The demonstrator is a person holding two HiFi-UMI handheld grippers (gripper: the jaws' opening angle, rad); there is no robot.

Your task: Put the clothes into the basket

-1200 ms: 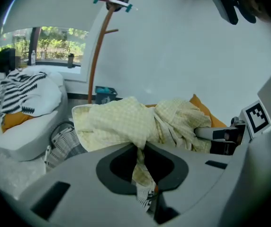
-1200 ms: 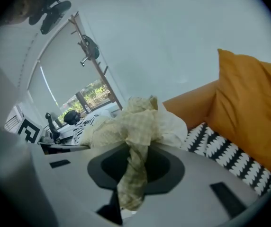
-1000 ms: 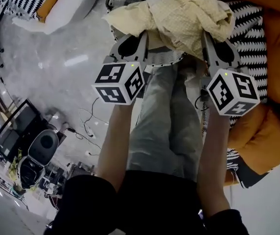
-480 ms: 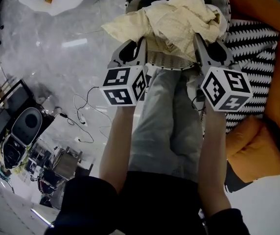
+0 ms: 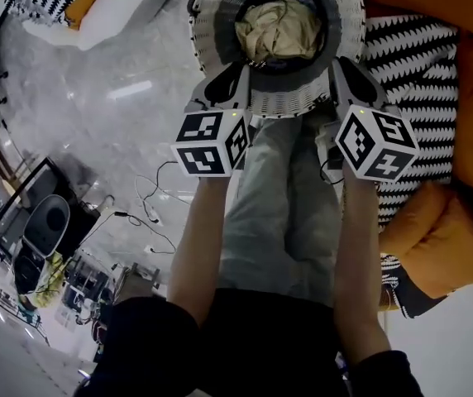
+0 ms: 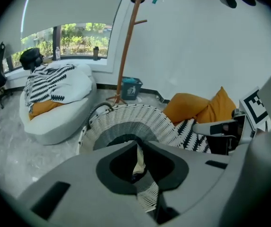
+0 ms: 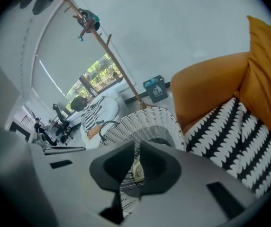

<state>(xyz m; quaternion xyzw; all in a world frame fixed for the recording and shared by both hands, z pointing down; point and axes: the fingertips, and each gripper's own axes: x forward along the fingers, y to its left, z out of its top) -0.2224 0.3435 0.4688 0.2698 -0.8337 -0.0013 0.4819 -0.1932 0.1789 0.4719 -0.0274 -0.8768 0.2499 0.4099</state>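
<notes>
A crumpled cream garment (image 5: 278, 27) lies inside the round white woven basket (image 5: 220, 7) on the floor. Both grippers hover at the basket's near rim, apart from the garment. My left gripper (image 5: 230, 77) has its jaws almost together and just starting to part, with nothing between them. My right gripper (image 5: 348, 73) is closing to a narrow slit, also with nothing between its jaws. In the left gripper view the basket (image 6: 126, 119) and a strip of the garment (image 6: 138, 162) show past the left gripper (image 6: 136, 143). The right gripper view shows the basket (image 7: 149, 122) beyond the right gripper (image 7: 136, 143).
An orange cushion (image 5: 460, 139) and a black-and-white patterned cushion (image 5: 410, 64) lie right of the basket. A white beanbag (image 5: 112, 7) sits at far left. Cables (image 5: 150, 209) and equipment (image 5: 46, 230) lie on the grey floor. A wooden coat stand (image 6: 126, 46) stands behind the basket.
The cream garment, held up between both grippers before, now lies down inside the basket. Both grippers have sunk to the near rim and let it go.
</notes>
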